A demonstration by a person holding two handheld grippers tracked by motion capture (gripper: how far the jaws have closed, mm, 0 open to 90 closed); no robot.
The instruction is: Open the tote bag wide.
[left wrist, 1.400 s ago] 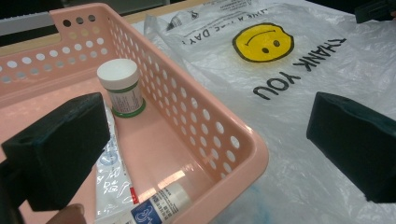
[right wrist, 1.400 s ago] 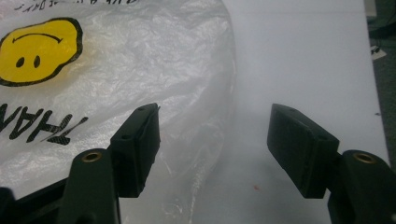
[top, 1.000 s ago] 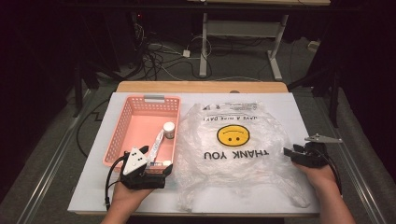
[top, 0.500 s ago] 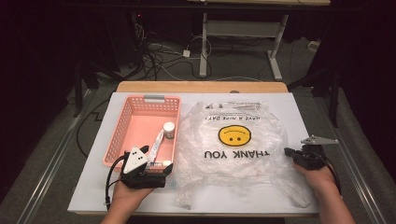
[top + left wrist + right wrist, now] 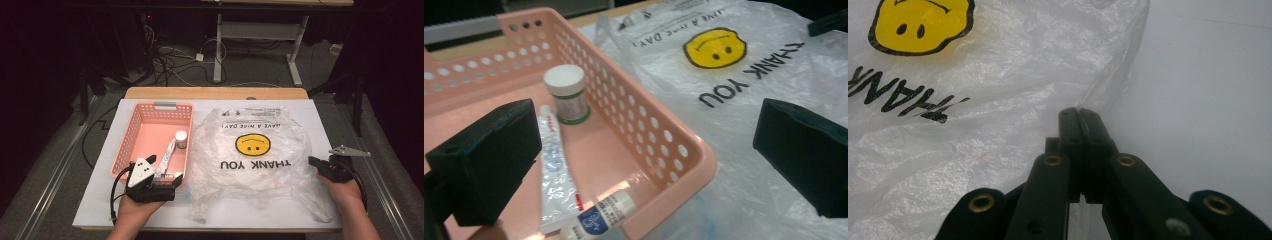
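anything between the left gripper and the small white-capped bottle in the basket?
Yes. In the left gripper view, a white tube lies on the basket floor between the open left gripper and the bottle, its far end beside the bottle.

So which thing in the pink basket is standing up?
The little white-capped jar. It stands upright, while the two tubes lie flat.

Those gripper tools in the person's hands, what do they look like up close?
Both are black, hand-held. The left gripper has chunky block-shaped pads, a white housing on top and a black cable looping off. The right gripper carries a grey three-cornered plate and black arms with brass-coloured rivets. No sleeves in view.
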